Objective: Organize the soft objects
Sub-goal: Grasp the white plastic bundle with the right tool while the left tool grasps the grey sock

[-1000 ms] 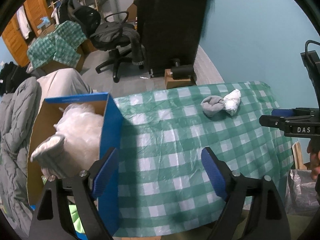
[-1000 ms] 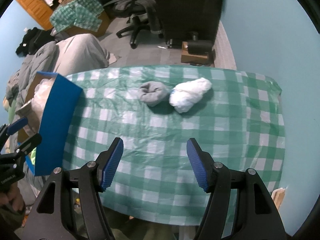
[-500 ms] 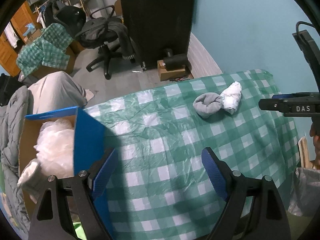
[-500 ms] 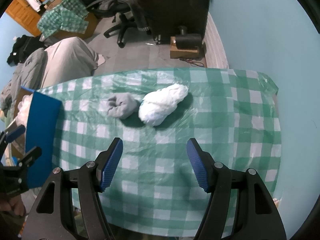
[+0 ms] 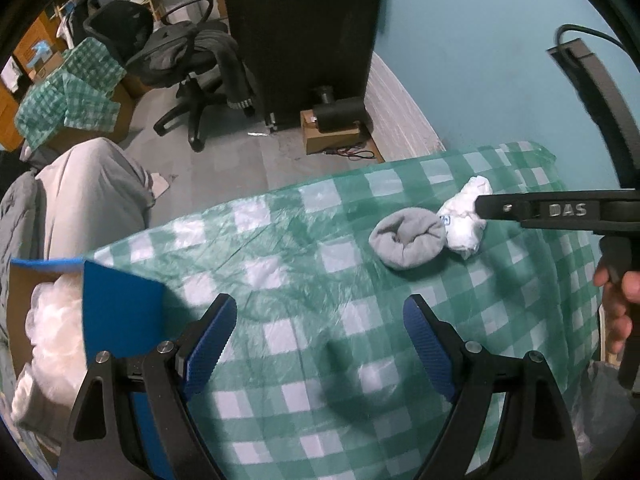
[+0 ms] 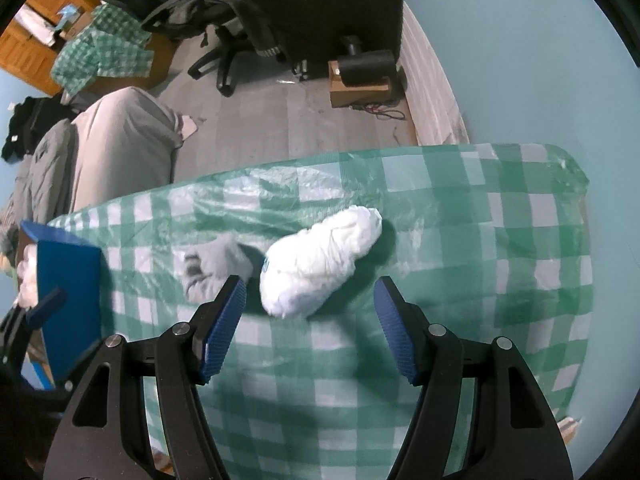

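A white bundle (image 6: 320, 260) and a rolled grey sock (image 6: 216, 266) lie side by side on the green checked tablecloth (image 6: 480, 240). My right gripper (image 6: 310, 322) is open, its blue pads just short of the white bundle on either side. In the left wrist view the grey sock (image 5: 406, 236) and white bundle (image 5: 464, 216) sit at the far right, with the right gripper (image 5: 480, 206) over the bundle. My left gripper (image 5: 320, 340) is open and empty above the cloth, next to the blue box (image 5: 120, 308).
The blue cardboard box (image 6: 68, 276) at the table's left edge holds white stuffing (image 5: 52, 320). Beyond the table are a grey beanbag (image 5: 88, 200), an office chair (image 5: 188, 64), a black cabinet (image 5: 300, 32) and the teal wall on the right.
My right gripper has moved forward and down toward the white bundle, which now lies just ahead of its pads. My left gripper has swung right, away from the box.
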